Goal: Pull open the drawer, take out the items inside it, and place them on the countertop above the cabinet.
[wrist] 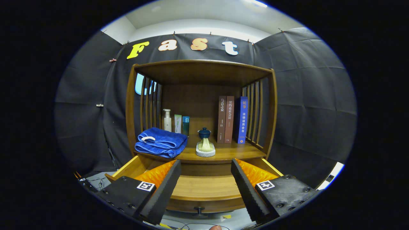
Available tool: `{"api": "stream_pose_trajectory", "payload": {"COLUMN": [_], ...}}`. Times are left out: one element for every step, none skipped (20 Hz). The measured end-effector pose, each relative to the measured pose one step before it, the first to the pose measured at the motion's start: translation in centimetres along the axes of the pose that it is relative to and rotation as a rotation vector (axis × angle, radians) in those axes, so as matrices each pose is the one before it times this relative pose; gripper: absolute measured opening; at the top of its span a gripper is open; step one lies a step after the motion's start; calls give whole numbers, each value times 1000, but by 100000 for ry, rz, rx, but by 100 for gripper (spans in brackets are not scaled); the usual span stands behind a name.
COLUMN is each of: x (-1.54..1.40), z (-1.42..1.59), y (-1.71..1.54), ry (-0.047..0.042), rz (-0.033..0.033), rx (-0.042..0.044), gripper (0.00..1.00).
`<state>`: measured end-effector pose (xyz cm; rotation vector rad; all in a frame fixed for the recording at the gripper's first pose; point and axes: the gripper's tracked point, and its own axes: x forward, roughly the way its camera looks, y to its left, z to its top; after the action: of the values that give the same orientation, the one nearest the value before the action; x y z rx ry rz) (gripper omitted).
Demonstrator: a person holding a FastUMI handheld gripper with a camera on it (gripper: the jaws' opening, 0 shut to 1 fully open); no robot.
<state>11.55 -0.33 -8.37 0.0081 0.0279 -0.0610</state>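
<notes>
Gripper [204, 179]: held wide open, nothing gripped (fingers above drawer).
Drawer [204, 191]: pulled open.
Countertop [223, 153]: towel [161, 142] laid there.

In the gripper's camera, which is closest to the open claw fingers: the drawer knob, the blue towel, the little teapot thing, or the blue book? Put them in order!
From the open gripper:
1. Drawer knob, low between the fingers.
2. Blue towel, at the countertop's front edge, left.
3. Small lidded pot, mid-counter; nearly level with the towel, hard to call.
4. Blue book, standing at the back right.
</notes>
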Motion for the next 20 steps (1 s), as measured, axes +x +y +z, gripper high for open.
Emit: {"api": "stream_pose_trajectory", "payload": {"x": [-883,-765,-753,-628,-539,-459,-105,-92,-136,-1,-39,26,-79,12,292,208,251,380,369,392], "z": [-628,-668,-863,-1050,-1200,-1158,-1160,-1006,-1034,-1013,-947,-796,-813,-544,-430,-578,-654,-699,-728,-627], "y": [17,-106,-148,-128,-93,-135,0,171,375,442,466,271,217,155,19,3,170,49,-35,-94], "ry": [-1618,-1262,-579,263,469,720,109,-65,157,545,202,-284,202,-443,-795,71,612,1063,1162,979], "rz": [203,278,-89,132,-31,-114,116,515,814,957,873,278,-317,-391,-412,-299,308,214,55,-138], "rx": [934,237,-119,-434,-555,-666,-377,77,-1,-430,-961,-1210,-916,-223,430,820,531,-230,-265,354], "gripper": [99,99,99,99,99,99,99,99,99,99,99,100,100,99,99,99,99,99,99,99]}}
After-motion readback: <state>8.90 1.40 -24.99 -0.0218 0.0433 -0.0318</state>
